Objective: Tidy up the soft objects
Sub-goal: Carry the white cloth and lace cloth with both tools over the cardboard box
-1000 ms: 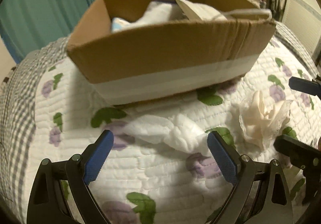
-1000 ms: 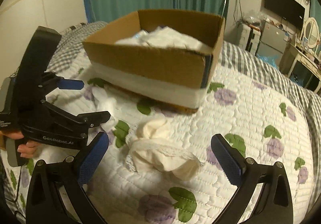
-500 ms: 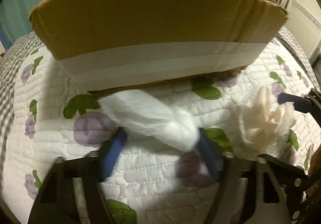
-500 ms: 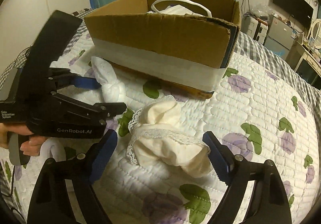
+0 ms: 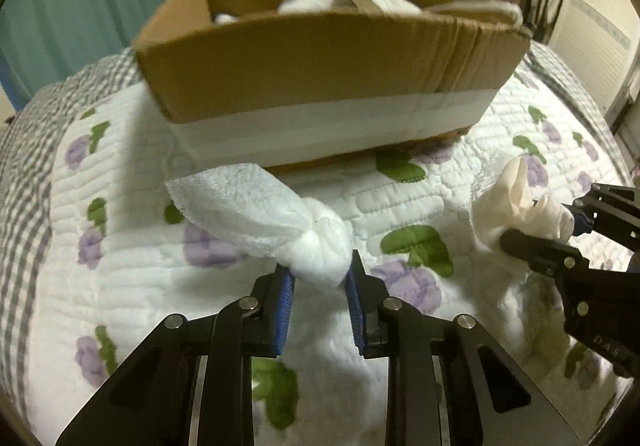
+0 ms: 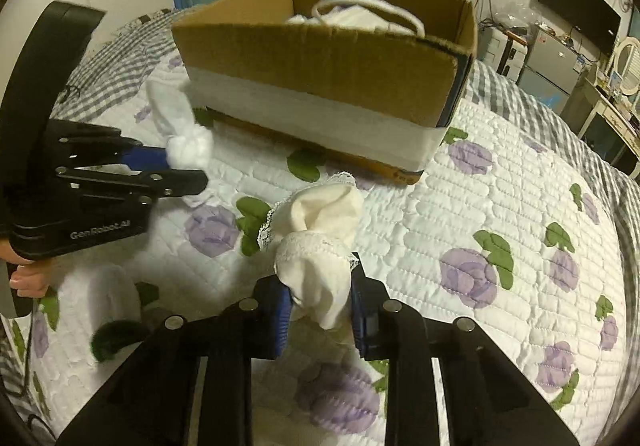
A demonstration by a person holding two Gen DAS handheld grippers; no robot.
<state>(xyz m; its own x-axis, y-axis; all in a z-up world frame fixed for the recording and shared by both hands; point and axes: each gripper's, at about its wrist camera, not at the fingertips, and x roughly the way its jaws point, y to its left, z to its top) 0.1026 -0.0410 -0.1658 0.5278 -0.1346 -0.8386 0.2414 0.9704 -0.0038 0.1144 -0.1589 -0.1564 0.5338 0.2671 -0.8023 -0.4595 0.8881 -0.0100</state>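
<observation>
My left gripper [image 5: 320, 282] is shut on a knotted white fluffy sock [image 5: 280, 222] and holds it above the quilt, in front of the cardboard box [image 5: 320, 62]. The sock also shows in the right wrist view [image 6: 182, 134], held by the left gripper [image 6: 180, 170]. My right gripper [image 6: 320, 294] is shut on a cream lace-trimmed sock [image 6: 320, 230], lifted off the quilt; it shows at the right of the left wrist view [image 5: 520, 202]. The box [image 6: 320, 78] holds several white soft items.
The box stands on a white quilt with purple flowers [image 6: 500, 246] over a grey checked bedspread [image 5: 24, 150]. Teal curtains hang behind. Furniture and a TV [image 6: 576, 22] stand at the far right.
Both grippers have closed, the left on the white sock and the right on the cream sock, and have lifted them off the quilt. The left gripper has risen, showing the box's inside again.
</observation>
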